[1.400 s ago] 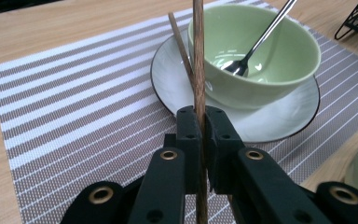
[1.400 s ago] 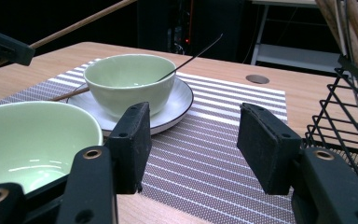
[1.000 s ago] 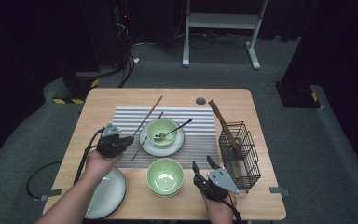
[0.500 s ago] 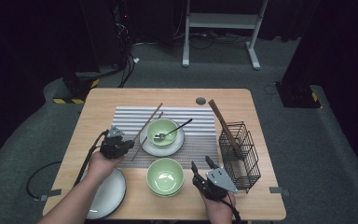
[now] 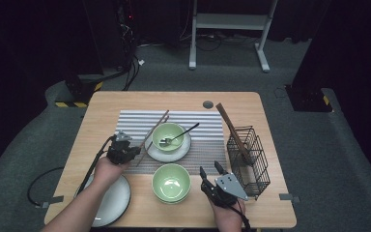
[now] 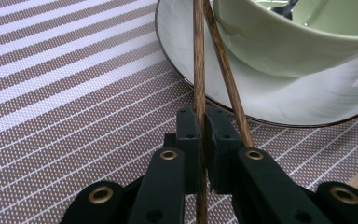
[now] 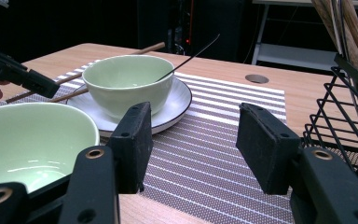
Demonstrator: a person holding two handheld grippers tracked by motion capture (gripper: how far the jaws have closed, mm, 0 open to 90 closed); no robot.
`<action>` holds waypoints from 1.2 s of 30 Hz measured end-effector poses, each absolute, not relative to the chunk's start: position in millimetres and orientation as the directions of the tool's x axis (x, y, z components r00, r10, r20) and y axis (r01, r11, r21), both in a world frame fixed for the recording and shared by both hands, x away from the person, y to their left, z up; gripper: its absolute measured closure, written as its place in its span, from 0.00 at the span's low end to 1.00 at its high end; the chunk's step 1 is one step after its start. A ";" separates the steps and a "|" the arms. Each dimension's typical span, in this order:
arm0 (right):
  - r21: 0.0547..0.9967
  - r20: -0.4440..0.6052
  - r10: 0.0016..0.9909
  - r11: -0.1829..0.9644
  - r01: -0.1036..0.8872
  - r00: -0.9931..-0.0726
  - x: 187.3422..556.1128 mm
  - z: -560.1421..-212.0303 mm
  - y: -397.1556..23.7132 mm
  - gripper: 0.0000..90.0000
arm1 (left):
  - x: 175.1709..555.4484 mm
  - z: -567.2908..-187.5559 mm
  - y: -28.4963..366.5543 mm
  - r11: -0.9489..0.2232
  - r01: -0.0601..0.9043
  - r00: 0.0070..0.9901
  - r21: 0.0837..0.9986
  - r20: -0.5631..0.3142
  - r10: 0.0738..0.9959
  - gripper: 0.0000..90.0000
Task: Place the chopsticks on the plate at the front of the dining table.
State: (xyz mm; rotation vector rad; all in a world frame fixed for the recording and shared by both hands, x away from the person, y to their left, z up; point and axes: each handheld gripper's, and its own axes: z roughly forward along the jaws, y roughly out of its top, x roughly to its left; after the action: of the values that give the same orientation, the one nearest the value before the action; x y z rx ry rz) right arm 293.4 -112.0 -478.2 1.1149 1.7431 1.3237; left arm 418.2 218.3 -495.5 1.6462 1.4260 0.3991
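My left gripper (image 5: 124,152) is low over the striped placemat (image 5: 207,145), left of the white plate (image 5: 186,149). In the left gripper view the left gripper (image 6: 204,115) is shut on one wooden chopstick (image 6: 198,70). A second chopstick (image 6: 228,88) runs just right of the jaws, and both lean on the plate's rim (image 6: 177,70). The chopsticks (image 5: 155,126) point away and to the right. A green bowl (image 5: 168,135) with a spoon (image 5: 179,137) stands on that plate. My right gripper (image 5: 211,172) (image 7: 191,149) stands open, right of a second green bowl (image 5: 171,182), nothing between its pads.
A black wire basket (image 5: 249,162) with wooden utensils stands at the right, close to my right gripper. A white plate (image 5: 112,200) lies at the front left under my left forearm. A round hole (image 5: 207,104) sits in the tabletop at the back.
My left gripper has sunk toward the mat and come slightly nearer, and the chopsticks' far ends have dropped with it. The right gripper has stayed put.
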 end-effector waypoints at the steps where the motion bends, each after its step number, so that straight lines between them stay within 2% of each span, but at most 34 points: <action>1: 0.966 -0.014 0.913 0.118 0.232 -0.408 293.3 -478.2 -112.1 0.50 | 418.3 -496.0 218.2 0.061 0.626 0.281 0.777 -0.298 0.912 0.94; 36: 0.964 -0.012 0.914 0.118 0.237 -0.407 293.9 -479.7 -111.8 0.50 | 418.6 -501.7 217.5 0.055 0.665 0.250 0.745 -0.291 0.924 0.93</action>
State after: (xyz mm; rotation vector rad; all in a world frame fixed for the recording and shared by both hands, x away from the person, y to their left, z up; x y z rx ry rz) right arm 293.9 -111.8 -479.7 1.1226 1.7453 1.3209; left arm 418.6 217.5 -501.7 1.6797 1.4863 0.3866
